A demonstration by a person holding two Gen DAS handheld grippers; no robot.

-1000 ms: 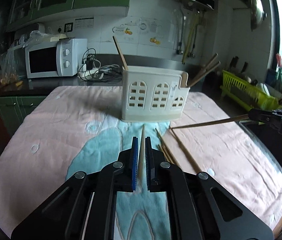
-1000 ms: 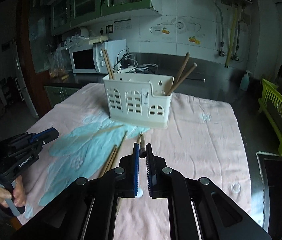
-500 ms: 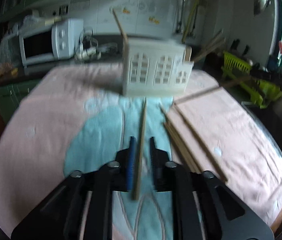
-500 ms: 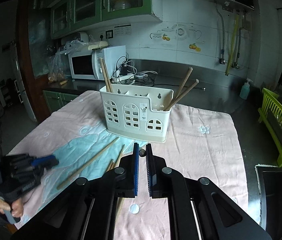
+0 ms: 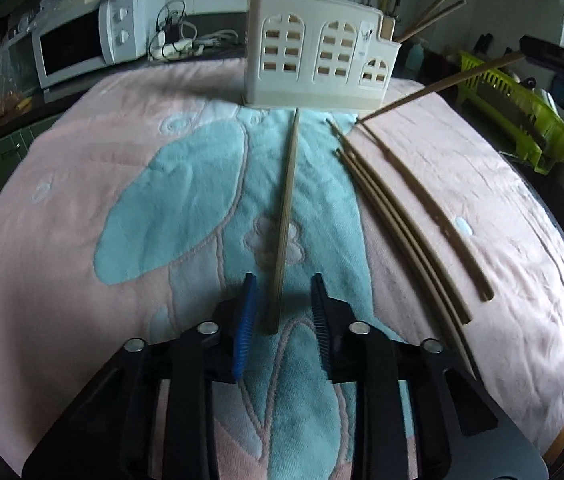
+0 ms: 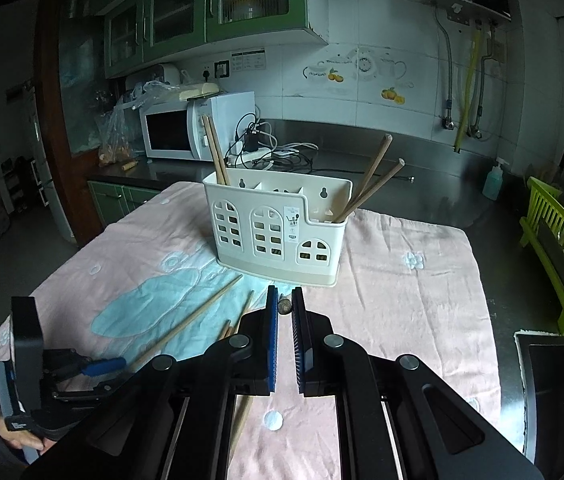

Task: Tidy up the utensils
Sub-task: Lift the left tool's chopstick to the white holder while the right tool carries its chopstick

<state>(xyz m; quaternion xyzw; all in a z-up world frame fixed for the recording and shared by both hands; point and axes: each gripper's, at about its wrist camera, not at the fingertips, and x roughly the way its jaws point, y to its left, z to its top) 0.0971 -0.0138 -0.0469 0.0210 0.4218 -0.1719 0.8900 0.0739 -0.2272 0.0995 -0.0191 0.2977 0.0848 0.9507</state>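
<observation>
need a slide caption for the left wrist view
Left gripper open astride a chopstick lying on the towel, pointing toward the white utensil holder.

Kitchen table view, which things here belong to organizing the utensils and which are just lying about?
Job:
white utensil holder
chopstick by the left hand-held gripper
loose chopsticks
chopstick in the right hand-held gripper

Lying about:
microwave
green dish rack
power strip cables
</observation>
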